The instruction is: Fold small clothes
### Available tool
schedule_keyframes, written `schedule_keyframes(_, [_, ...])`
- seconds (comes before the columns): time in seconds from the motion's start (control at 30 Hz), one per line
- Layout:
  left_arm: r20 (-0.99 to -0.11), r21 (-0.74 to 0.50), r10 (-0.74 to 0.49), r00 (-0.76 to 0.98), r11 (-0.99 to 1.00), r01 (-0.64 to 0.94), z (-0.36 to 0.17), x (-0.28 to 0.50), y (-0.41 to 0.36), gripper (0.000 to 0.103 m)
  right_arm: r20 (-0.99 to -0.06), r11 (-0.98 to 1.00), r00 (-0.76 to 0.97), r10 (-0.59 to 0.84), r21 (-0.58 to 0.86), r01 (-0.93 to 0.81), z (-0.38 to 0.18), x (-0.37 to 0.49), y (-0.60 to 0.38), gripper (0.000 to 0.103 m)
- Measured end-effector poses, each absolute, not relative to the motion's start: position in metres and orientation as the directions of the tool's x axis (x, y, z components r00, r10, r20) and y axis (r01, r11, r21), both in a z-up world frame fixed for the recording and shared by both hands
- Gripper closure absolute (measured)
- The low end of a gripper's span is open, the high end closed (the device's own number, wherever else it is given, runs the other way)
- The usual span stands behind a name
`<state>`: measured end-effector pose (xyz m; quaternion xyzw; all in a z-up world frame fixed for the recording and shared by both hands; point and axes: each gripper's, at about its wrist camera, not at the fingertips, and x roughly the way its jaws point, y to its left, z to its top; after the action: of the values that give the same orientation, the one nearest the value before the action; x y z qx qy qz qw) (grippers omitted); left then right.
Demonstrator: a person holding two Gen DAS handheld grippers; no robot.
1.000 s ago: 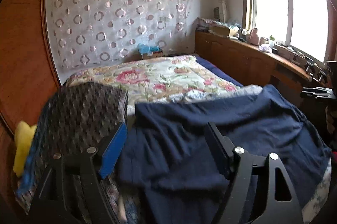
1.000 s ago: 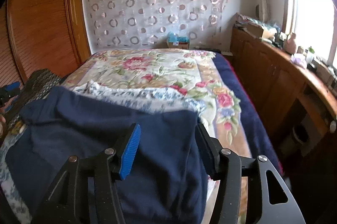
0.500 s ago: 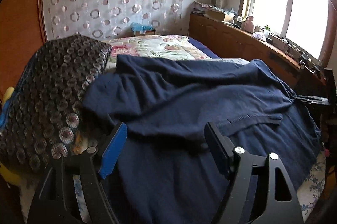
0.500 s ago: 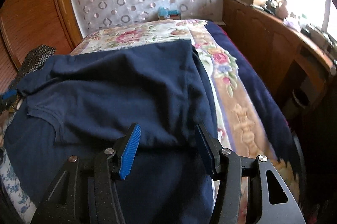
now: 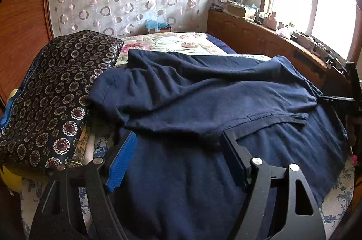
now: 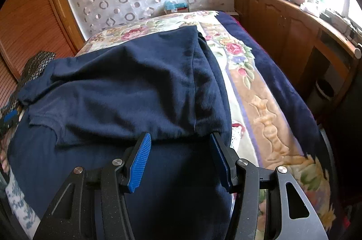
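shirt (image 5: 203,104): matt navy knit | cabinet (image 6: 282,36): glossy wood | tongs pads (image 6: 139,163): ribbed blue plastic

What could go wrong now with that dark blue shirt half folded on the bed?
The folded-over half of the navy shirt lies wrinkled and skewed, so a crooked fold may get pressed in. Both tools, left and right, are open with nothing gripped; closing now might pinch both layers, or the flowered bedspread near the shirt's right edge. On the left, the shirt's sleeve sits against the patterned cushion and could snag or drag there.
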<state>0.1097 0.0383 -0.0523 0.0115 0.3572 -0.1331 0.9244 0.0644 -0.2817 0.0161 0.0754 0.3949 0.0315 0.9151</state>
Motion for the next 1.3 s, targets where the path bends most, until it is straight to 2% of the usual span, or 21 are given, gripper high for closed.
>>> schedule_keyframes(0.27, [-0.695, -0.098, -0.214, 0.687, 0.974, 0.205, -0.059, 0.118, 0.052, 0.026, -0.717, 0.996, 0.694, 0.059, 0.092, 0.011, 0.014, 0.079, -0.266, 0.047])
schedule_keyframes(0.53, [-0.732, -0.118, -0.227, 0.642, 0.971, 0.208, -0.068, 0.13, 0.052, 0.027, -0.718, 0.996, 0.694, 0.058, 0.087, 0.006, 0.014, 0.076, -0.264, 0.045])
schedule_keyframes(0.8, [-0.753, -0.208, -0.282, 0.595, 0.959, 0.192, -0.072, 0.153, 0.053, 0.044, -0.719, 0.997, 0.693, 0.051, 0.075, 0.004, 0.016, 0.076, -0.264, 0.045])
schedule_keyframes(0.97, [-0.762, -0.206, -0.272, 0.587, 0.962, 0.178, -0.07, 0.163, 0.052, 0.047, -0.719, 0.997, 0.693, 0.051, 0.074, 0.003, 0.015, 0.076, -0.265, 0.045])
schedule_keyframes(1.03, [-0.765, -0.206, -0.268, 0.586, 0.963, 0.171, -0.069, 0.167, 0.052, 0.053, -0.72, 0.997, 0.692, 0.049, 0.071, 0.003, 0.015, 0.076, -0.265, 0.045])
schedule_keyframes(1.13, [-0.768, -0.204, -0.27, 0.581, 0.963, 0.177, -0.069, 0.171, 0.051, 0.073, -0.719, 0.997, 0.693, 0.051, 0.073, 0.003, 0.016, 0.075, -0.265, 0.045])
schedule_keyframes(1.2, [-0.768, -0.213, -0.281, 0.576, 0.96, 0.183, -0.07, 0.172, 0.053, 0.091, -0.719, 0.997, 0.693, 0.055, 0.079, 0.003, 0.016, 0.075, -0.266, 0.047])
schedule_keyframes(1.27, [-0.765, -0.21, -0.285, 0.578, 0.958, 0.195, -0.069, 0.172, 0.053, 0.097, -0.718, 0.997, 0.695, 0.048, 0.079, 0.012, 0.017, 0.076, -0.267, 0.056])
schedule_keyframes(1.3, [-0.76, -0.201, -0.283, 0.585, 0.958, 0.202, -0.068, 0.17, 0.051, 0.098, -0.718, 0.996, 0.694, 0.057, 0.086, 0.007, 0.017, 0.076, -0.267, 0.069])
